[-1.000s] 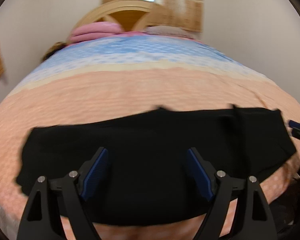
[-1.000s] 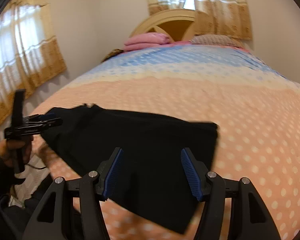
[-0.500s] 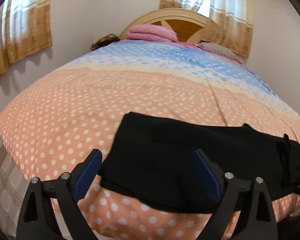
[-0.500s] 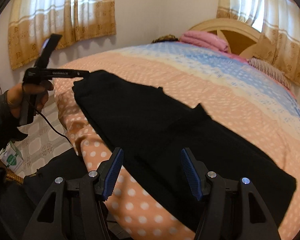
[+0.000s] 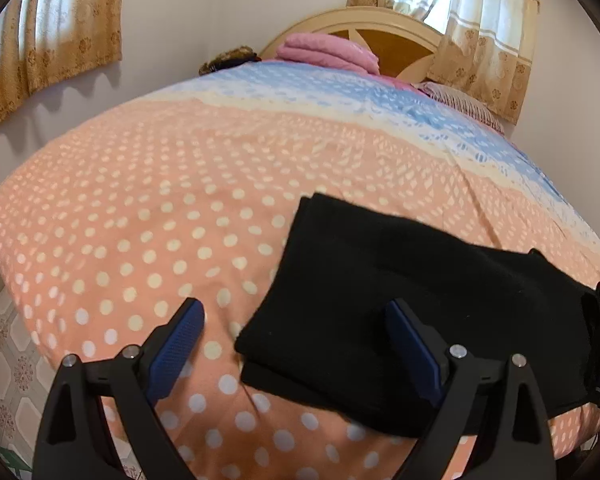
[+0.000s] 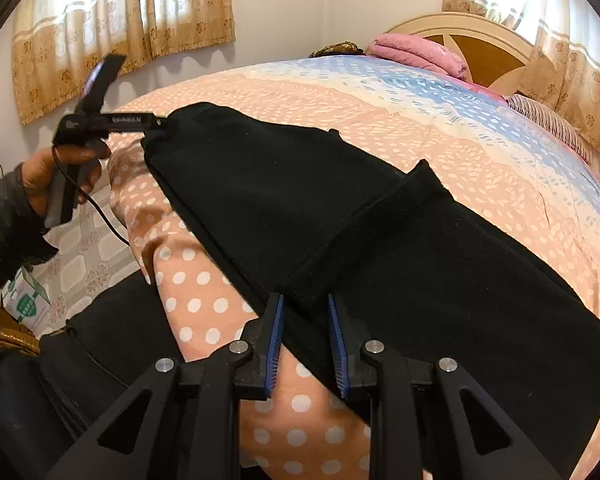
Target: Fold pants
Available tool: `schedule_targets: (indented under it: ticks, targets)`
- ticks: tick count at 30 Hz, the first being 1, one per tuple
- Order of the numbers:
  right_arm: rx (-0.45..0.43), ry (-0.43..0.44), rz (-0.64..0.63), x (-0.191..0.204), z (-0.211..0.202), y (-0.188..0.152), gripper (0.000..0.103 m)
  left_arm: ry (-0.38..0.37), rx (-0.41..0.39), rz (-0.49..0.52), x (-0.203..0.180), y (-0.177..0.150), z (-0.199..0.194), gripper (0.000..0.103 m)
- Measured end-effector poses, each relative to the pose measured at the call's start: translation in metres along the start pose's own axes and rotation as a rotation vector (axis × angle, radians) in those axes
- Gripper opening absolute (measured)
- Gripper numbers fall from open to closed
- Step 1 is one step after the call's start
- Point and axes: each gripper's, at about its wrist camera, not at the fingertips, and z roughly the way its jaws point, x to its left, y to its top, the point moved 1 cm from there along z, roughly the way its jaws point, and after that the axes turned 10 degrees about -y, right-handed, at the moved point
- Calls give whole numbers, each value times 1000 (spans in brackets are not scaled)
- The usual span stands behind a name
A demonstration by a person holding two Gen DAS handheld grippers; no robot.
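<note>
Black pants [image 5: 420, 280] lie flat in a long strip along the near edge of the bed [image 5: 160, 208]. My left gripper [image 5: 296, 336] is open wide just above their left end, whose corner sits between the fingers, nearer the right pad [image 5: 410, 346]. In the right wrist view the pants [image 6: 300, 200] stretch away to the left gripper [image 6: 156, 124], held by a hand [image 6: 60, 172]. My right gripper [image 6: 306, 340] hovers at the pants' near edge, its jaws closing. The edge lies in the narrow gap between the pads, which do not press on it.
The bed carries a peach dotted sheet, blue towards the wooden headboard [image 6: 476, 40]. A pink folded blanket [image 5: 328, 50] and a striped pillow [image 6: 548, 120] lie there. Tiled floor [image 6: 84, 256] and a small box [image 6: 24, 300] are at the left. Curtains [image 6: 120, 28] hang behind.
Both views swung left along the pants. The left gripper now sits over their left end, jaws a little wider. The right gripper's jaws narrowed around the pants' near edge.
</note>
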Motion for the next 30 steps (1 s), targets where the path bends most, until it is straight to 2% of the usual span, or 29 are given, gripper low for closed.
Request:
schedule_targets:
  ticks: [2, 8, 11, 13, 15, 20, 25, 30]
  targets:
    - [-32, 16, -3, 3, -10, -3, 40, -8, 1, -13, 5, -1, 3, 95]
    - [-73, 19, -1, 8, -21, -16, 41, -53, -15, -25, 7, -2, 5, 95]
    - [-94, 0, 50, -1, -22, -16, 41, -117, -8, -34, 2, -2, 3, 95]
    - [-108, -9, 85, -9, -24, -16, 44, -151, 1, -15, -3, -1, 3, 86]
    - [-114, -23, 126, -18, -25, -16, 48, -132, 16, 16, -5, -1, 6, 80]
    - [-100, -41, 218, -37, -21, -21, 49, -121, 14, 15, -1, -2, 7, 70]
    - [-96, -50, 254, -43, -19, -23, 49, -78, 15, 41, -6, -3, 8, 67]
    - [-95, -55, 249, -42, -19, -25, 50, -80, 12, 41, -6, -3, 10, 67]
